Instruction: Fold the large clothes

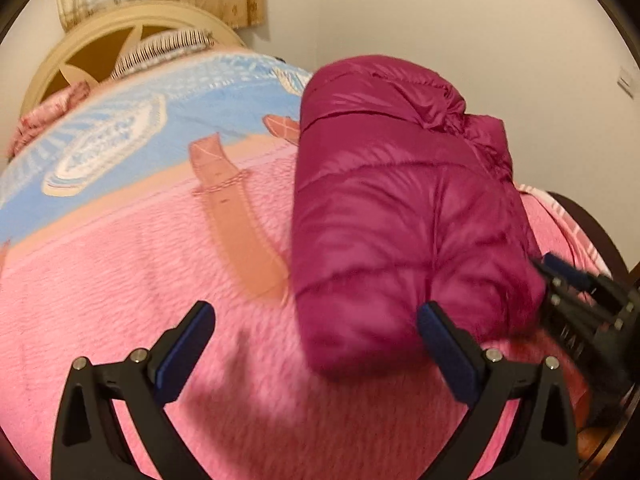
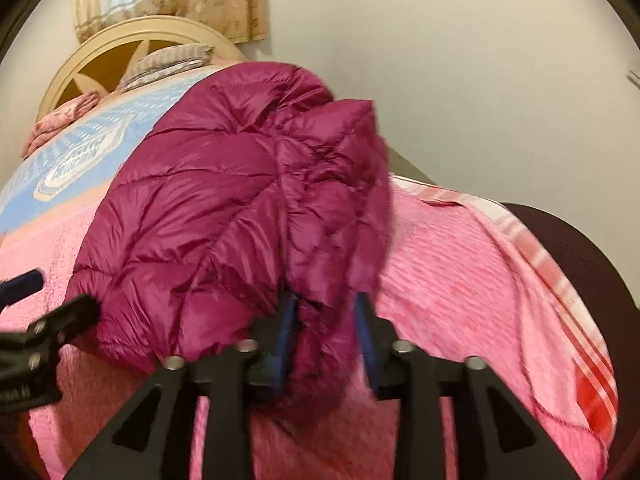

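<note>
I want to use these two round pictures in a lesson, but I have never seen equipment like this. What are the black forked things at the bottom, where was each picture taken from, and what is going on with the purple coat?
No robot here: a person holds a two-finger tool in each hand, each with a wide-angle camera looking along its fingers. One picture comes from the left gripper, whose fingers stand wide apart, holding nothing. The other comes from the right gripper, whose blue-padded fingers pinch a bunched edge of the magenta puffer jacket. The jacket lies folded into a bundle on a pink blanket covering a bed, with a cream headboard behind.
</note>
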`<state>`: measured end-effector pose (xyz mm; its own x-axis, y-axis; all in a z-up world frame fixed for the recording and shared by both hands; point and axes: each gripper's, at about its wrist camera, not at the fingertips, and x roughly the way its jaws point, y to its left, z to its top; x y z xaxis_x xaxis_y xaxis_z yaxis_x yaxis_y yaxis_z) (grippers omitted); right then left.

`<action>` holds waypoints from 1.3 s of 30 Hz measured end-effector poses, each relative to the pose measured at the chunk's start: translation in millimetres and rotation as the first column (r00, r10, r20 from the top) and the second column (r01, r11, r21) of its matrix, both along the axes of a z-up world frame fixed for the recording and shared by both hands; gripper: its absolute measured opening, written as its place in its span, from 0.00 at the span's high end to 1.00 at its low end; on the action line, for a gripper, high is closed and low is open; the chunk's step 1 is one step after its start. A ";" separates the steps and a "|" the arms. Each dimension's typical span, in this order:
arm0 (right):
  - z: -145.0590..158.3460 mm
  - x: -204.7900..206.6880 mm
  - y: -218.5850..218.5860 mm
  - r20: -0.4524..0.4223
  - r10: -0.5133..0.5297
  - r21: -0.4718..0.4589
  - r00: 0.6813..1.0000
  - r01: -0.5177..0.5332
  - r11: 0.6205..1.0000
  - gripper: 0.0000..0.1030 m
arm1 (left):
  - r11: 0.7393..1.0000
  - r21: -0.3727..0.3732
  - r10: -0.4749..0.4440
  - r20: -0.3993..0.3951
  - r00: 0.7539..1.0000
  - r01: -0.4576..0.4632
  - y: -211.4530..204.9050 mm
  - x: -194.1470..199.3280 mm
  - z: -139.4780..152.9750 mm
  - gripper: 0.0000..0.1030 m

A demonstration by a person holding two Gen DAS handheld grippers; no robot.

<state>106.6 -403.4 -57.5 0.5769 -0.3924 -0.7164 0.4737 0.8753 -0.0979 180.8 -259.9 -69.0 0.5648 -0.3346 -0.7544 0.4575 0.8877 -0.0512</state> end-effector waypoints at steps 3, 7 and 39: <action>13.2 -22.7 5.7 0.028 -0.035 -0.030 0.999 0.036 0.999 0.37 | 1.000 0.027 -0.001 0.032 0.999 0.000 9.8 -25.3 -2.8 0.00; 24.7 -53.4 17.6 0.063 -0.026 -0.007 0.998 0.026 1.000 0.34 | 1.000 0.023 0.001 0.047 0.999 -0.002 22.6 -49.1 -2.2 0.00; 144.6 -199.7 151.2 0.325 0.191 -0.265 0.926 -0.105 0.959 0.18 | 0.968 -0.214 0.199 0.355 0.914 -0.128 113.5 -172.0 113.8 0.00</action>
<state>-93.1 -252.3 87.1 0.8349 -0.4174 -0.3589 0.3826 0.9087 -0.1668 8.9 -146.4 44.8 0.8498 -0.3250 -0.4149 0.3244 0.9430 -0.0743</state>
